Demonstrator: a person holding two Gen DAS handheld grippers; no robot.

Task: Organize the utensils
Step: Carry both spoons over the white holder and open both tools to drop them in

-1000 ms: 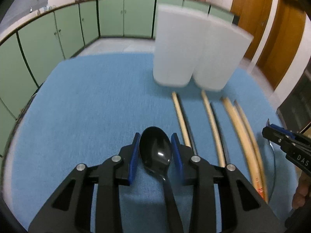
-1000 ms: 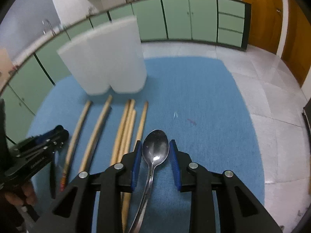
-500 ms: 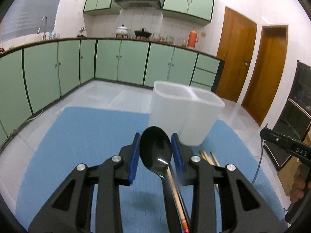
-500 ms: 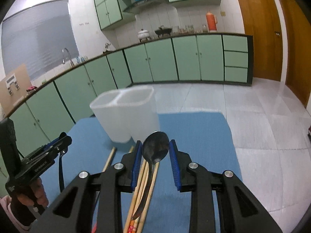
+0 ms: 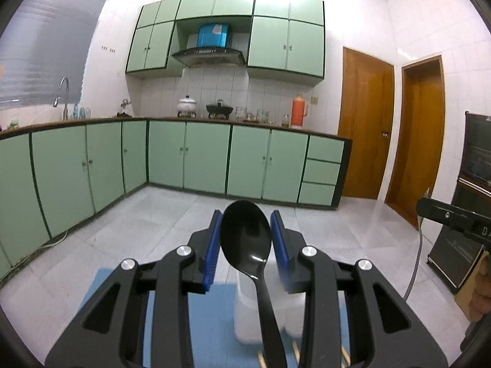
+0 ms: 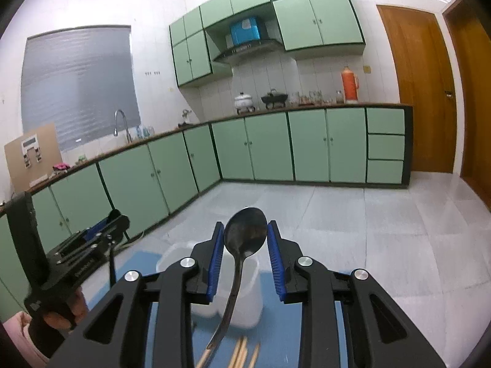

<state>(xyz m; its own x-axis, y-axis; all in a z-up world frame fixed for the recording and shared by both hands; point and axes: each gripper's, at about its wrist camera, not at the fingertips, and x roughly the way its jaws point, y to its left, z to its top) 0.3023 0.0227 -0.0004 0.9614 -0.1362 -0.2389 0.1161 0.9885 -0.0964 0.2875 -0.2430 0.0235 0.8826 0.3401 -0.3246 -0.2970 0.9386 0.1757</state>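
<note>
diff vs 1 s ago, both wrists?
Both grippers rose and tipped up toward level: the blue mat and white holder dropped to the bottom of each view, and the chopsticks are nearly out of frame. Unchanged: left gripper clamps the black spoon, right gripper clamps the metal spoon. Nothing taken or released.

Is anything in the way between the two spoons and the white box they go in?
Nothing visible is. The left gripper holds the black spoon and the right gripper holds the metal spoon, both above the white container. Only open air lies between, and the chopsticks lie nearer the camera.
</note>
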